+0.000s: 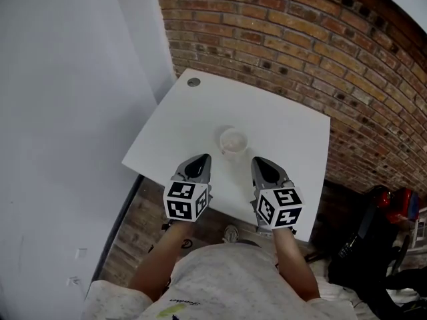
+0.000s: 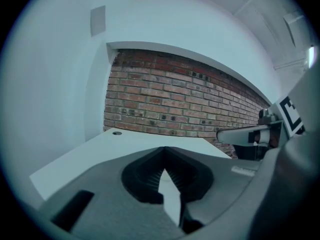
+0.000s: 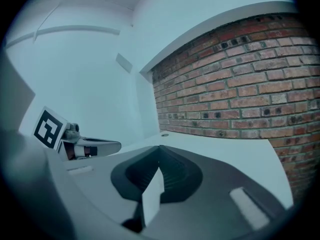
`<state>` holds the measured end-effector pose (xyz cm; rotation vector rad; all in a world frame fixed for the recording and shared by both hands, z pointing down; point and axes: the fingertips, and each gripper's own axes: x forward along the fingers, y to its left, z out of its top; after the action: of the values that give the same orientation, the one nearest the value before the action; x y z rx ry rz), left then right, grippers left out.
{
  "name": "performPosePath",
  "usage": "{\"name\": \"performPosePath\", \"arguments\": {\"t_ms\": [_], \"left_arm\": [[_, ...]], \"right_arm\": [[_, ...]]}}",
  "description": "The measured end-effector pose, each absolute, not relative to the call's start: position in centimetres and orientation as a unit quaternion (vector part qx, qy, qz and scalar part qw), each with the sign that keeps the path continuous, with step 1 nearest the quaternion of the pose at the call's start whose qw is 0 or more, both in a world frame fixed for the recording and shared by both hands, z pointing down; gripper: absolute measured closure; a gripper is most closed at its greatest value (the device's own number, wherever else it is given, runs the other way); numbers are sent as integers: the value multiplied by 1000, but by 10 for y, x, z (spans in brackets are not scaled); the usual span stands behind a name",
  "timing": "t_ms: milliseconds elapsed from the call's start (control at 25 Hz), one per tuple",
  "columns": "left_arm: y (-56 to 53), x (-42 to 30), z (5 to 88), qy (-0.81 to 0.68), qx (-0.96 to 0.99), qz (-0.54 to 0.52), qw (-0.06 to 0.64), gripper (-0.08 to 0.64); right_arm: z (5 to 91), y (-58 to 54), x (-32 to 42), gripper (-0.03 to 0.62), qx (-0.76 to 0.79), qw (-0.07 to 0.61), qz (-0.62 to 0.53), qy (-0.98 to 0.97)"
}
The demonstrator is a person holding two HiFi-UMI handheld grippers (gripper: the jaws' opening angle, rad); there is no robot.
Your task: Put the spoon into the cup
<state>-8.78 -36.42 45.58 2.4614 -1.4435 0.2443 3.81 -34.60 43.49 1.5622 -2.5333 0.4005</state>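
A small white cup (image 1: 233, 141) stands near the middle of the white table (image 1: 280, 122), just beyond the two grippers. I cannot make out a spoon in any view. My left gripper (image 1: 199, 160) is at the table's near edge, left of the cup, shut with nothing in it (image 2: 163, 151). My right gripper (image 1: 261, 161) sits level with it, right of the cup, also shut and empty (image 3: 159, 149). Each gripper view shows the other gripper from the side: the right gripper (image 2: 247, 134) and the left gripper (image 3: 92, 146). The grippers' own bodies hide the cup in both views.
A red brick wall (image 1: 300, 39) runs behind the table and a white wall (image 1: 67, 112) along its left. A round cable hole (image 1: 193, 82) sits in the far left corner. Black and red gear (image 1: 380, 232) lies on the floor at the right.
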Motion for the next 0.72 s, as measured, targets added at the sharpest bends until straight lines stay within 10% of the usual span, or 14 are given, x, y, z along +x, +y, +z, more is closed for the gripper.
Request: {"name": "performPosePath", "arguments": {"t_ms": [720], "left_arm": [[-345, -86, 461, -500, 849, 89, 143, 566]], "right_arm": [[438, -328, 40, 584, 518, 74, 133, -842]]}}
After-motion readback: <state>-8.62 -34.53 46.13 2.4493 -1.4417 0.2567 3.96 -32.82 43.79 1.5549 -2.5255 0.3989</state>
